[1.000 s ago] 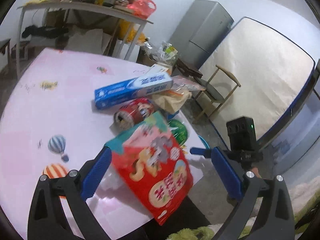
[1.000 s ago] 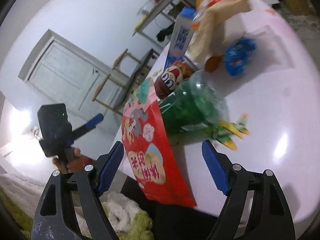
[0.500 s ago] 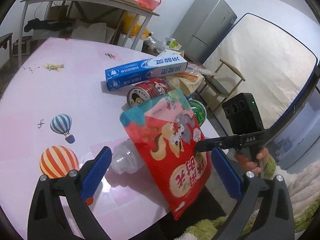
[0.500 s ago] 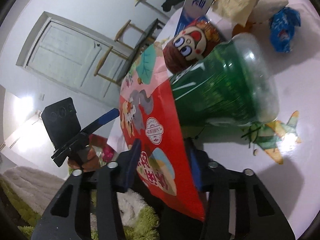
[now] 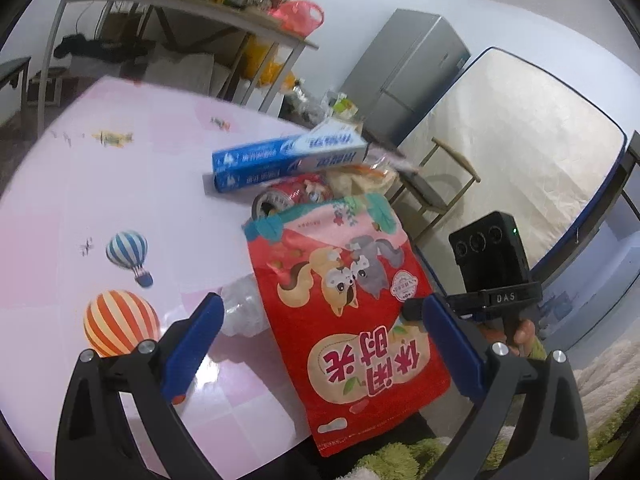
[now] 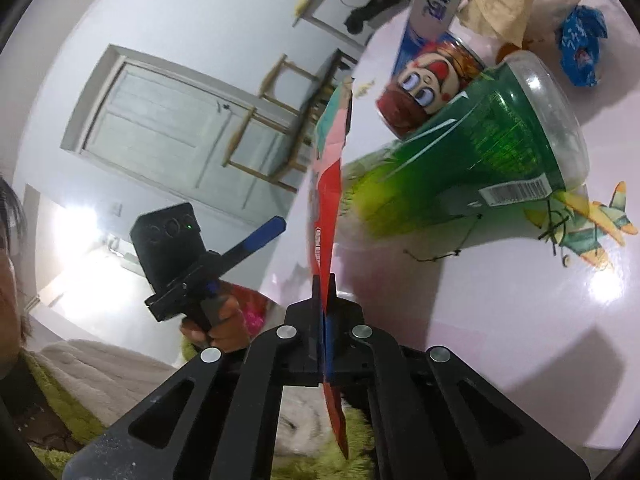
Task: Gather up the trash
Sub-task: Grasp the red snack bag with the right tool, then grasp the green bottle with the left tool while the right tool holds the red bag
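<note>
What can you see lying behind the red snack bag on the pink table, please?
Behind the red snack bag, which the right gripper pinches, lie a green plastic bottle, a red can and a blue toothpaste box. The bag covers most of the bottle in the left wrist view.

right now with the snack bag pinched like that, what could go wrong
1. The right gripper is shut on only the edge of the red snack bag; the thin film could slip out when lifted.
2. The bag leans against the green bottle and red can; pulling it away may set them rolling on the table.
3. The open left gripper sits close and could knock things.
</note>
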The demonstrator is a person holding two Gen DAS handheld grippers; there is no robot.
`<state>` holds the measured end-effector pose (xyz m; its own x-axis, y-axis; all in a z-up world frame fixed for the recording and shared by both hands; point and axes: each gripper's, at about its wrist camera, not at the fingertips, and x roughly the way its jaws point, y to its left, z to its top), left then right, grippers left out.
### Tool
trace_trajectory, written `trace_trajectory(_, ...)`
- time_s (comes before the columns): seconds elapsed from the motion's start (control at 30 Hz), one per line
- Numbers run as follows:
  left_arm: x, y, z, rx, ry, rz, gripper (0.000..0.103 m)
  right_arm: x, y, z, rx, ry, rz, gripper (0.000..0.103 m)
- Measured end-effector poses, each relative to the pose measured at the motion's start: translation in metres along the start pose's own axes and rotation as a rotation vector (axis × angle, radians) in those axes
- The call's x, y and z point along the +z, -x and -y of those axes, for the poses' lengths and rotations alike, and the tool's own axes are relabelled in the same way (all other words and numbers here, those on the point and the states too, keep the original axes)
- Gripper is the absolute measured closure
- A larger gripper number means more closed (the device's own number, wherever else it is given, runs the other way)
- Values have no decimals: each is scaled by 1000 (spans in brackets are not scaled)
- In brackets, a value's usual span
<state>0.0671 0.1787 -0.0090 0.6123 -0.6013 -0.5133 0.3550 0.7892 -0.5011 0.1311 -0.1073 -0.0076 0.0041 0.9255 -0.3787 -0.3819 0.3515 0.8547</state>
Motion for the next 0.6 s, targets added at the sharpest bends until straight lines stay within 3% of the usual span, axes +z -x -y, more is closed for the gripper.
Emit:
trace_trajectory(0.27,29,24,7,-44,-65,101,6,-10,29,-20,29,24,114,103)
trace_trajectory(0.43,54,17,12,-32,-143,106,6,-24,69,-13,27,-7,237,103)
trace_trajectory(0.6,68,-1,13,-48,-157,62,10,-42,110,3,-2,-66,359,103)
